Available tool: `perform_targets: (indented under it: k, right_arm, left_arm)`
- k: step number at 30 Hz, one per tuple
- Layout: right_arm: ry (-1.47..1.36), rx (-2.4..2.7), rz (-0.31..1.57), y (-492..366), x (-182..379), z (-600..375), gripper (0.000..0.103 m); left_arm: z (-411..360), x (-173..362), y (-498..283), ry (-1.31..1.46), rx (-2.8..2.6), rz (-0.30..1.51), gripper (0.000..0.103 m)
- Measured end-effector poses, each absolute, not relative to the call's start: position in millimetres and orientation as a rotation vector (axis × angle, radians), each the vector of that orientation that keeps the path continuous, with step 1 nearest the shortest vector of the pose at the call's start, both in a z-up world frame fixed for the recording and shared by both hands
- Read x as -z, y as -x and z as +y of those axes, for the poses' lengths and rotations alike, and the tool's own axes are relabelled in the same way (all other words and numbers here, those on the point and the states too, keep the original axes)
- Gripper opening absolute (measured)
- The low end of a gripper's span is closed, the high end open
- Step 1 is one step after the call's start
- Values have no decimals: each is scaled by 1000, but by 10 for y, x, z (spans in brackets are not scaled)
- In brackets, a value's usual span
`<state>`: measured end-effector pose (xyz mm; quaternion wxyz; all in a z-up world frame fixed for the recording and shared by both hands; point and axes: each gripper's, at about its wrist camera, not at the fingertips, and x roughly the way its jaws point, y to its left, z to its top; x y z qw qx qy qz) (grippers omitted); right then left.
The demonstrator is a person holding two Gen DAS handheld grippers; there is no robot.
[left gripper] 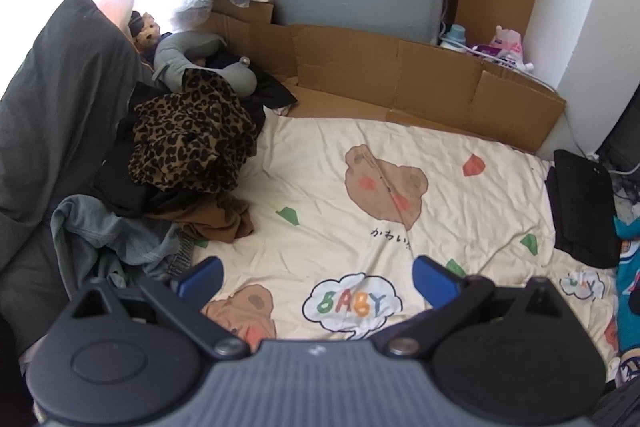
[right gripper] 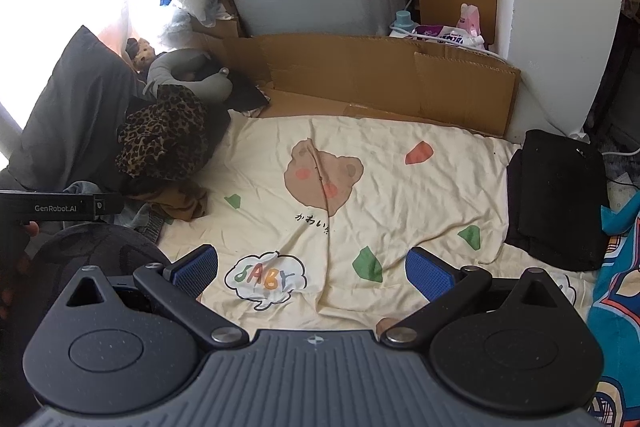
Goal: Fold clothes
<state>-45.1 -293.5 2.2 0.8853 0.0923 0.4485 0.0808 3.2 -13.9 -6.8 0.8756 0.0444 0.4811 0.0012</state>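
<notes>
A heap of unfolded clothes lies at the left of the bed: a leopard-print garment (left gripper: 192, 139) (right gripper: 164, 135) on top, a brown one (left gripper: 216, 219) (right gripper: 180, 205) below it, a grey-blue one (left gripper: 108, 239) at the front. A stack of folded black clothes (left gripper: 580, 207) (right gripper: 556, 195) sits at the right edge. My left gripper (left gripper: 318, 277) is open and empty, above the cream bear-print sheet (left gripper: 360, 147). My right gripper (right gripper: 312, 267) is open and empty above the same sheet (right gripper: 400, 187). The left gripper's body (right gripper: 60, 207) shows at the left of the right wrist view.
A dark grey pillow (left gripper: 52, 99) (right gripper: 68, 123) and a grey neck pillow (left gripper: 200, 59) (right gripper: 188, 71) lie behind the heap. Flattened cardboard (left gripper: 400, 79) (right gripper: 380, 79) lines the far edge against the wall. A teal printed fabric (right gripper: 616, 287) lies at the right.
</notes>
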Motion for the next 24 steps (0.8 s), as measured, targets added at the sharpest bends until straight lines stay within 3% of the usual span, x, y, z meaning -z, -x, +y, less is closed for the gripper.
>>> perform_targets:
  k: [24]
  right_arm:
    - [-204, -112, 959, 397, 6, -3010, 103]
  left_arm:
    - [-97, 44, -106, -75, 53, 1029, 101]
